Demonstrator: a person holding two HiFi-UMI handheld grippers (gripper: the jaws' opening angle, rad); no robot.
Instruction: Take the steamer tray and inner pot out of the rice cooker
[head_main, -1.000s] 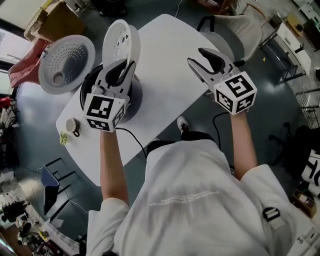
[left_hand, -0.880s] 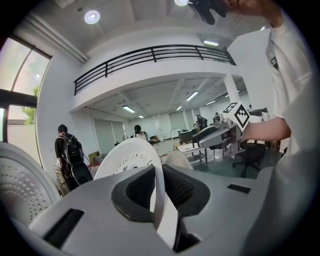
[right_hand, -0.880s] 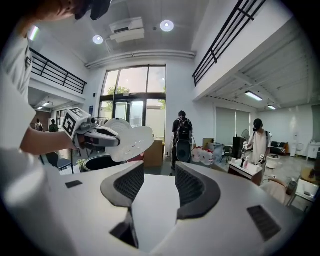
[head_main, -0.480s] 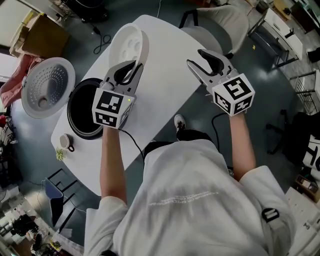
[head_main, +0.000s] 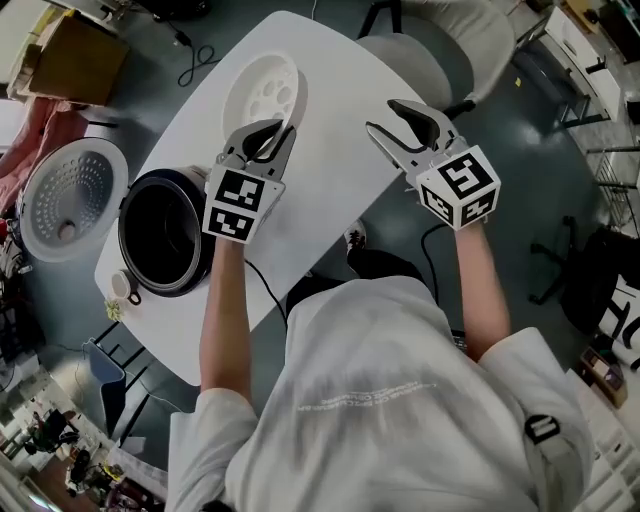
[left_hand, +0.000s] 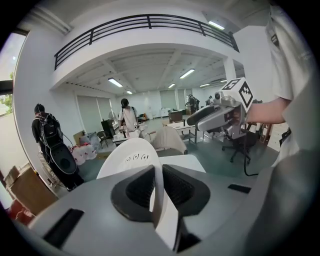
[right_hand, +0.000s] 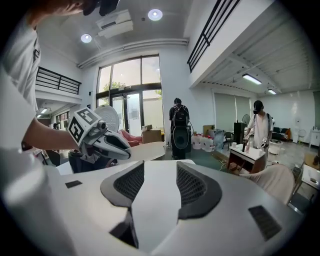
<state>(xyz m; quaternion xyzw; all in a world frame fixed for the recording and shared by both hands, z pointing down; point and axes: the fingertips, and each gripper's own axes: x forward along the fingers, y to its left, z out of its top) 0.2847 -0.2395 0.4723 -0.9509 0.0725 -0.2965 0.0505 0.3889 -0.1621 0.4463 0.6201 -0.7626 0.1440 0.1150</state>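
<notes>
In the head view my left gripper (head_main: 268, 140) is shut on the near rim of the white steamer tray (head_main: 262, 92), which hangs over the far part of the white table (head_main: 330, 190). The left gripper view shows the thin tray rim (left_hand: 156, 192) pinched between the pads. The black rice cooker (head_main: 160, 236) stands at the table's left end. Its dark inner pot (head_main: 162, 228) sits inside, and its white lid (head_main: 62, 200) is swung open to the left. My right gripper (head_main: 398, 128) hovers over the table's right edge, open and empty. From the right gripper view, the left gripper (right_hand: 100, 139) is at the left.
A small cup (head_main: 122, 285) sits by the cooker near the table's corner. A black cord (head_main: 268, 285) runs off the near edge. A chair (head_main: 440, 50) stands behind the table and a cardboard box (head_main: 78, 62) lies on the floor at far left. People stand in the background.
My left gripper has carried the steamer tray away from above the cooker, rightward and lower over the table. The cooker's pot now shows uncovered. My right gripper has sunk a little.
</notes>
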